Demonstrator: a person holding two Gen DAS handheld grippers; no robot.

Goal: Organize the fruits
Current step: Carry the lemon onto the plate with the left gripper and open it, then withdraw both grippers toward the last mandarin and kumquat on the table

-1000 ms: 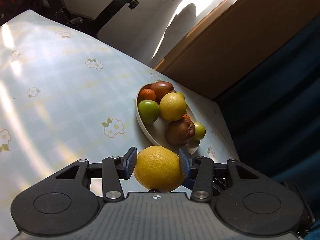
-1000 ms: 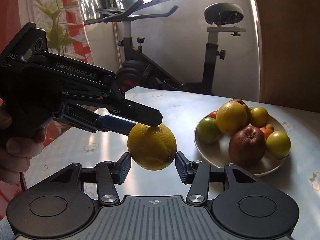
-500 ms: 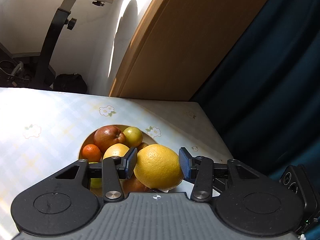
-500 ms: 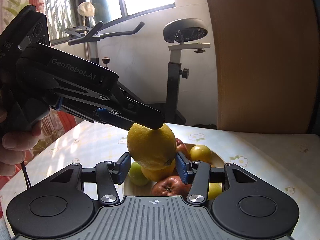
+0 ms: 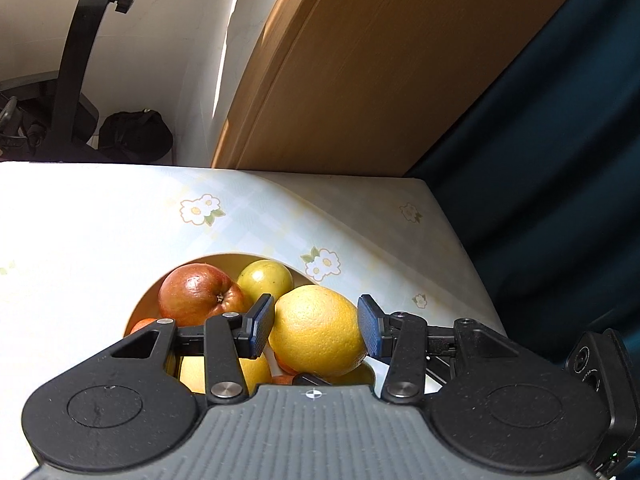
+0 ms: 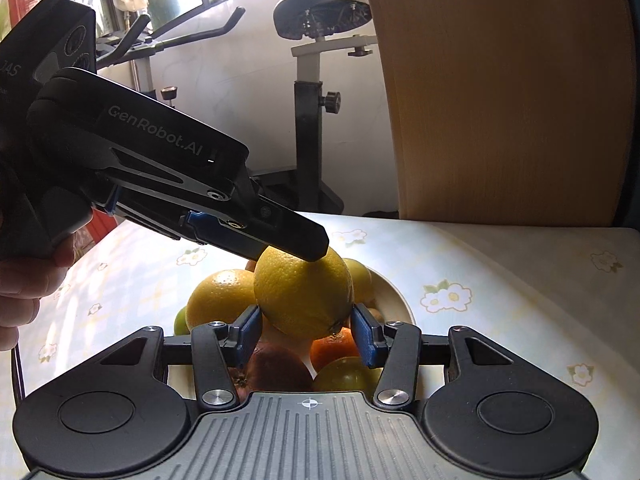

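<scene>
- Hanging above the heaped bowl (image 5: 140,312) near the table's far right corner, the large yellow citrus (image 5: 316,330) sat clamped across its widest part by the left gripper (image 5: 316,326), whose blue pads pressed either flank.
- Judged by its size, the fruit looked fairly heavy, firm and round with a dimpled rind; it would roll if set on the pile, so a grip across the middle suited it best.
- The right gripper (image 6: 306,330) stood spread, its pads apart from the rind on either side, grasping nothing.
- Below lay a red apple (image 5: 196,290), a green fruit (image 5: 266,276) and another yellow citrus (image 6: 220,296).
- A second before, the citrus had hung over bare table short of the bowl; now it was directly above the pile.
</scene>
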